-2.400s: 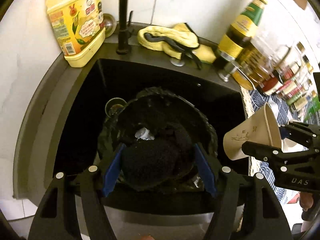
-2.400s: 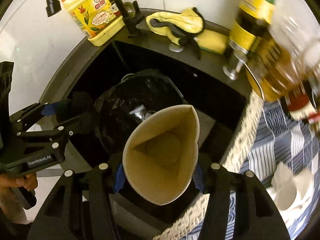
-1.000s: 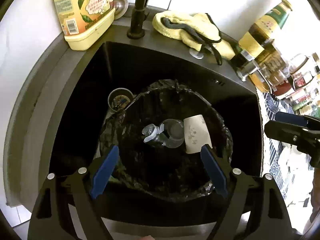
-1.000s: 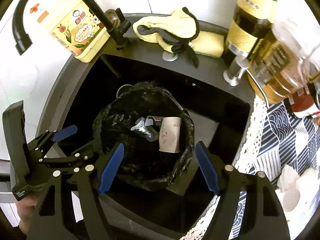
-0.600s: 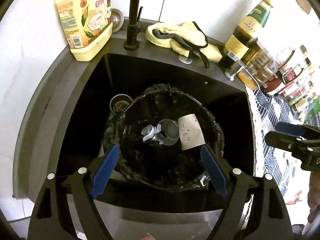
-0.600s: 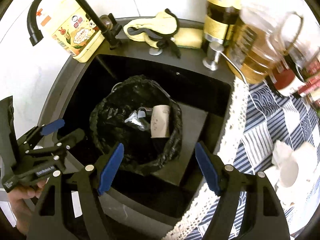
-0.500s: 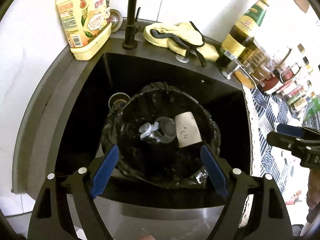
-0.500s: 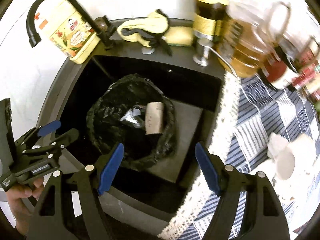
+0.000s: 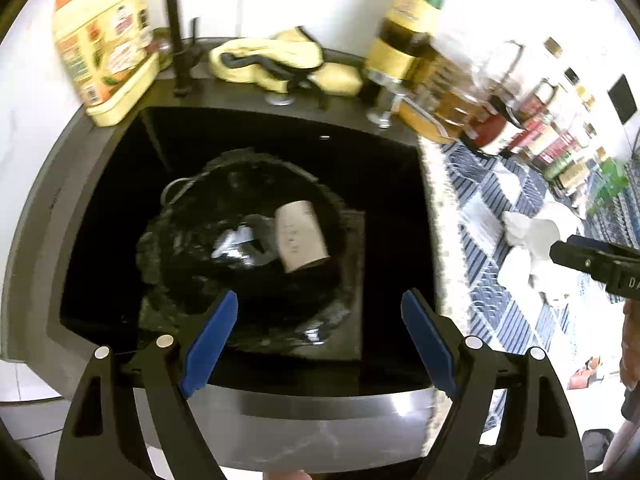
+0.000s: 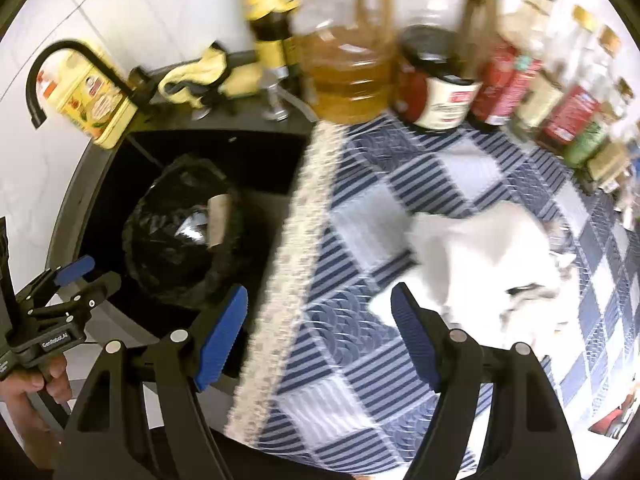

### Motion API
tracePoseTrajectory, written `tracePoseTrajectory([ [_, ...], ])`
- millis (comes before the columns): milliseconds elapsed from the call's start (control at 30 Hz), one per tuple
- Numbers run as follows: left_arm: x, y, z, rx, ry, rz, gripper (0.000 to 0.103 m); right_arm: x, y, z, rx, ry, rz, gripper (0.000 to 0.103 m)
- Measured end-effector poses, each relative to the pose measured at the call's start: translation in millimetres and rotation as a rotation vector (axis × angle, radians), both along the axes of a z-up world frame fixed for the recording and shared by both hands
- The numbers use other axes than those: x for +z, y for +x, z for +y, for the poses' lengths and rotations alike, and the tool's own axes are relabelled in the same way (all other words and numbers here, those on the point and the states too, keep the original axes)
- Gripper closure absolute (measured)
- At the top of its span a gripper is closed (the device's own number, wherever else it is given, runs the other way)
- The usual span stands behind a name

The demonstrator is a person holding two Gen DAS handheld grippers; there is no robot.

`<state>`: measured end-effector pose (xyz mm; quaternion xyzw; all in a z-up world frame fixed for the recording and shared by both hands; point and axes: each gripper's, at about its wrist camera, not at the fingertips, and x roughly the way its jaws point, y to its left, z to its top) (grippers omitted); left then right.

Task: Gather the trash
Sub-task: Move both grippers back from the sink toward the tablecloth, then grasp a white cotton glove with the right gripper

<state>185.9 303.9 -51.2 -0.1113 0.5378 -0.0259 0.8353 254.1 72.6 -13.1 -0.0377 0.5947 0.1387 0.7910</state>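
The left wrist view looks down into the black sink (image 9: 384, 152), where a bin lined with a black trash bag (image 9: 188, 248) holds a paper cup (image 9: 301, 236) lying on its side beside clear crumpled plastic (image 9: 236, 240). The right wrist view shows the blue checked cloth (image 10: 360, 320) on the counter, carrying blurred white crumpled paper (image 10: 488, 256). The left gripper (image 9: 320, 340) and right gripper (image 10: 320, 336) both have fingers apart, holding nothing.

A yellow detergent bottle (image 9: 105, 44) stands beside the black faucet (image 9: 178, 28) behind the dark sink (image 9: 392, 168), and a yellow cloth (image 9: 272, 62) lies near them. On the right, a blue patterned tablecloth (image 10: 384, 208) covers the tabletop, with a row of sauce bottles (image 10: 516, 76) along the wall.
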Motion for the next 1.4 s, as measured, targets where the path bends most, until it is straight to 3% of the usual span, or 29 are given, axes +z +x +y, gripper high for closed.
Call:
tracePoseTrajectory([
  [333, 14.1, 4.8, -98.7, -0.067, -0.048, -0.034, 0.021, 21.6, 8.8, -122.9, -0.106, -0.026, -0.048, 0.029],
  [700, 16.4, -3.5, -169.4, -0.075, -0.045, -0.029, 0.021, -2.3, 17.1, -220.1, -0.162, -0.045, -0.002, 0.031],
  [900, 16.4, -10.1, -189.3, -0.046, -0.037, -0.026, 0.021, -19.2, 29.8, -247.2, -0.14, -0.052, 0.023, 0.041],
  [1200, 10.1, -27.3, -202.7, 0.037, -0.038, -0.014, 0.021, -61.5, 42.6, -259.3, -0.09, 0.0, 0.141, 0.054],
  [1267, 7.9, -30.8, -204.5, 0.056, -0.04, -0.009, 0.021, -66.0, 44.4, -259.6, -0.072, 0.004, 0.151, 0.072],
  [1400, 4.1, -36.9, -207.7, 0.084, -0.044, 0.002, 0.021, -72.3, 44.2, -258.2, -0.023, 0.021, 0.167, 0.079],
])
